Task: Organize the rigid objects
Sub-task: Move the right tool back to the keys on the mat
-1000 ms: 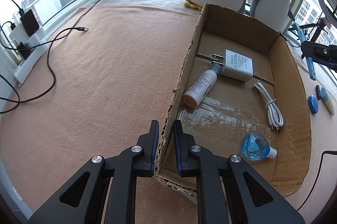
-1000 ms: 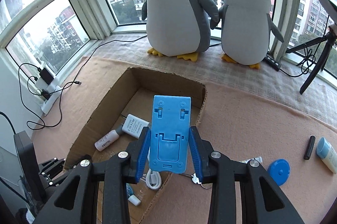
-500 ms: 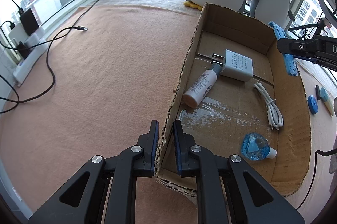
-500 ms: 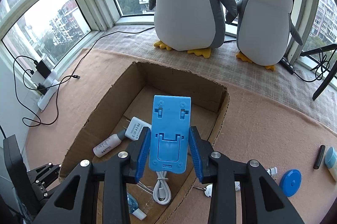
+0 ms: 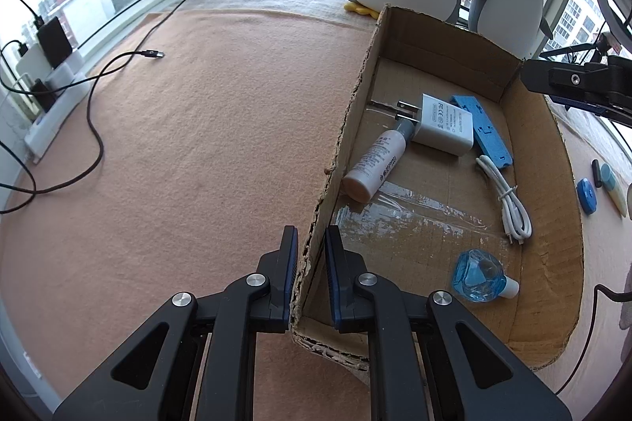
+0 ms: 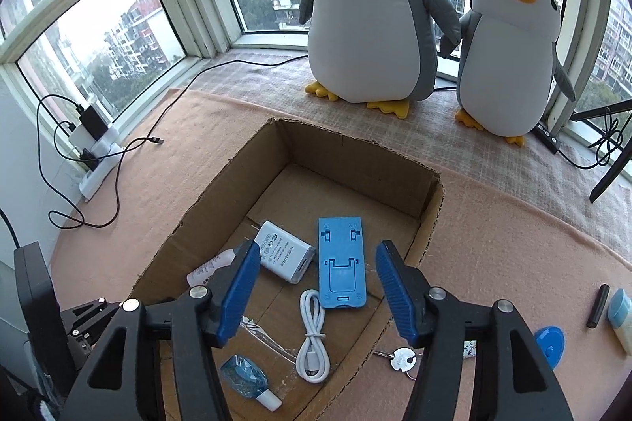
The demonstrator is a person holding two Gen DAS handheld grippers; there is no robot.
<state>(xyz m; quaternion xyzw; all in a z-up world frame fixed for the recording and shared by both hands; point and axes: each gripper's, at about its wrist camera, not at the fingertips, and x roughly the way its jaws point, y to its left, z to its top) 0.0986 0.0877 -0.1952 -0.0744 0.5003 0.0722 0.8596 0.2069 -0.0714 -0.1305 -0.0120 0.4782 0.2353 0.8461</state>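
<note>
A brown cardboard box lies on the felt mat. My left gripper is shut on the box's near left wall. Inside the box lie a blue phone stand, a white charger, a small white bottle, a coiled white cable and a blue clear bottle. My right gripper hangs open above the box, the stand lying flat below it.
Two plush penguins stand behind the box by the window. On the mat right of the box lie a key, a blue round lid, a black stick and a pale tube. Black cables trail at left.
My right gripper moved over the box, opened and let go of the blue phone stand, which now lies on the box floor beside the charger. The left gripper has not moved.
</note>
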